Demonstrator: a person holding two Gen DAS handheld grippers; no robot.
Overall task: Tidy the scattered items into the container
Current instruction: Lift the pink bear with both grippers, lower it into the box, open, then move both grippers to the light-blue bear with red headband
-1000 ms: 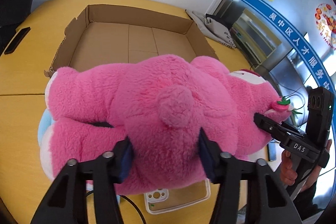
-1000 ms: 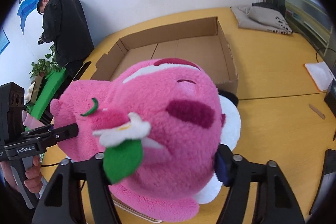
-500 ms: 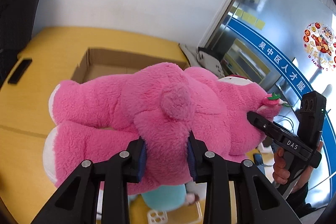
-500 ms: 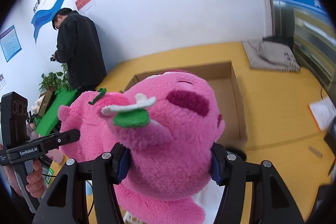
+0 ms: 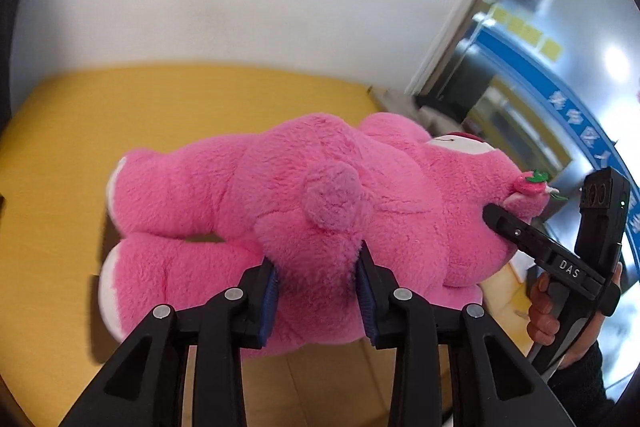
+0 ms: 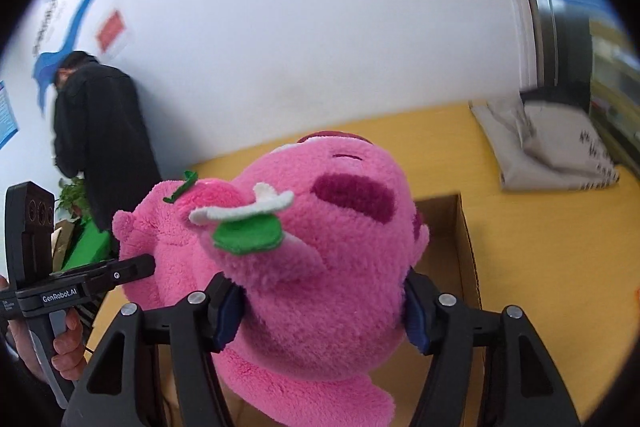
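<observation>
Now I'm clamping my left tool (image 5: 316, 297) on the pink plush bear (image 5: 304, 219), right tool (image 6: 320, 311) loosening but gripping its head, box (image 6: 466, 251) at 3 o'clock.

I see a fluffy pink plush bear (image 5: 304, 211) of long-pile cloth, with a flat felt leaf and flower (image 6: 248, 223) on its head. My left tool (image 5: 318, 291) is matt black plastic with ribbed blue pads (image 5: 269, 299) and small bright metal rivets; my right tool (image 6: 320, 311) looks the same. The bench (image 5: 72, 163) has a smooth yellow top with a dull sheen. The brown box (image 6: 466, 247) is plain matt cardboard. A grey bag (image 6: 552, 151) lies crumpled, cloth-like. The wall looks matt white.
</observation>
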